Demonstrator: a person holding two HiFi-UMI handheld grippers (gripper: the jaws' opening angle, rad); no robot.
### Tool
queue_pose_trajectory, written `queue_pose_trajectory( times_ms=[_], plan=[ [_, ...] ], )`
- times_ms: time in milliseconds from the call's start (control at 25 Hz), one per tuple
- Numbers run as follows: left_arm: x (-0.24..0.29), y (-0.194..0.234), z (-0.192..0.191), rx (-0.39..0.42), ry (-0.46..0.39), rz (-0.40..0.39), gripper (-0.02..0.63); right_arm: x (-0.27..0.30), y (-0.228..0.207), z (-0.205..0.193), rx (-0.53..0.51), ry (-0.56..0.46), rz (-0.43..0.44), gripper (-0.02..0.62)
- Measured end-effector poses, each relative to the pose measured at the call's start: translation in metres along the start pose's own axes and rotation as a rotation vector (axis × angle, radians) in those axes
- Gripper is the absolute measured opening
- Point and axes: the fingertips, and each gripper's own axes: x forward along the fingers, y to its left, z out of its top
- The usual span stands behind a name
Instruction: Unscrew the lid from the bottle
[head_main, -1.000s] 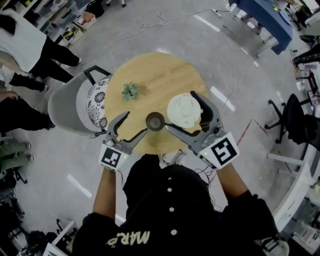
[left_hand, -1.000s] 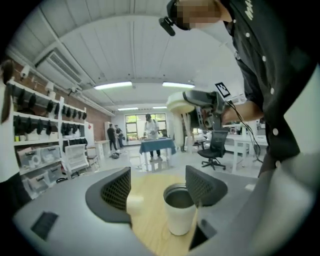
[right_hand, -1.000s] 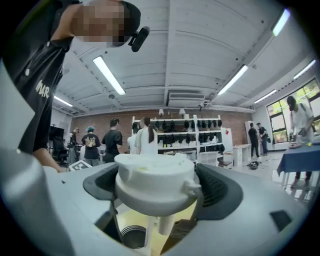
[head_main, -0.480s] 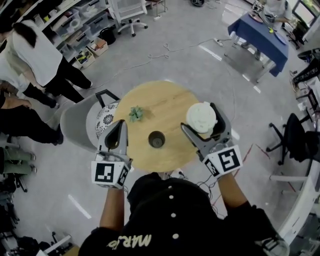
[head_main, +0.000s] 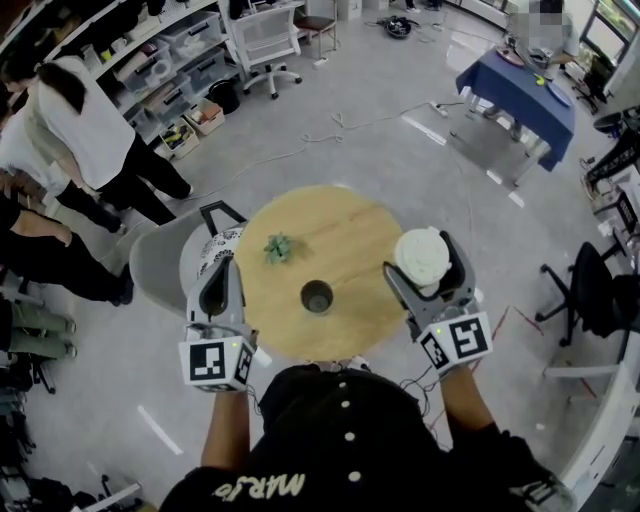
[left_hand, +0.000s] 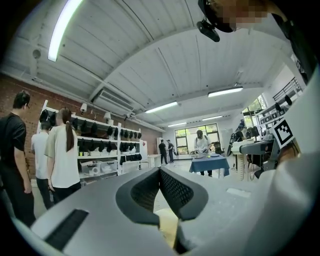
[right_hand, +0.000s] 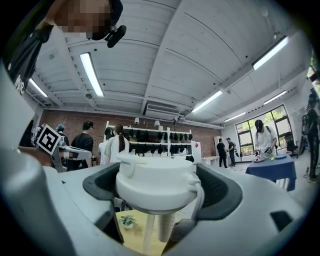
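A dark bottle (head_main: 316, 297) stands open-mouthed and upright near the middle of the round wooden table (head_main: 350, 230). Its white lid (head_main: 422, 257) is off it, held up to the right in my right gripper (head_main: 424, 254), which is shut on the lid's sides. In the right gripper view the lid (right_hand: 156, 184) fills the gap between the jaws, and a straw (right_hand: 148, 235) hangs below it. My left gripper (head_main: 225, 264) hovers left of the bottle, away from it. In the left gripper view its pads (left_hand: 172, 187) meet with nothing between them.
A small green plant (head_main: 277, 247) sits on the table's far left part. A grey chair with a patterned cushion (head_main: 205, 255) stands against the table's left side. People (head_main: 80, 120) stand at the left, a blue table (head_main: 520, 90) at the far right, cables on the floor.
The left jaws, open around the bottle a second ago, have shut empty and moved up and left. The right gripper has carried the lid up and right, away from the bottle.
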Motion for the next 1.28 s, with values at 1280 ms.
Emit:
queue_pose_trajectory(
  times_ms=[1280],
  plan=[
    [0.004,-0.015,-0.003,0.054,-0.029,-0.036,0.005,0.000,0.012,-0.006,-0.046,0.004,0.012,0.471]
  ],
)
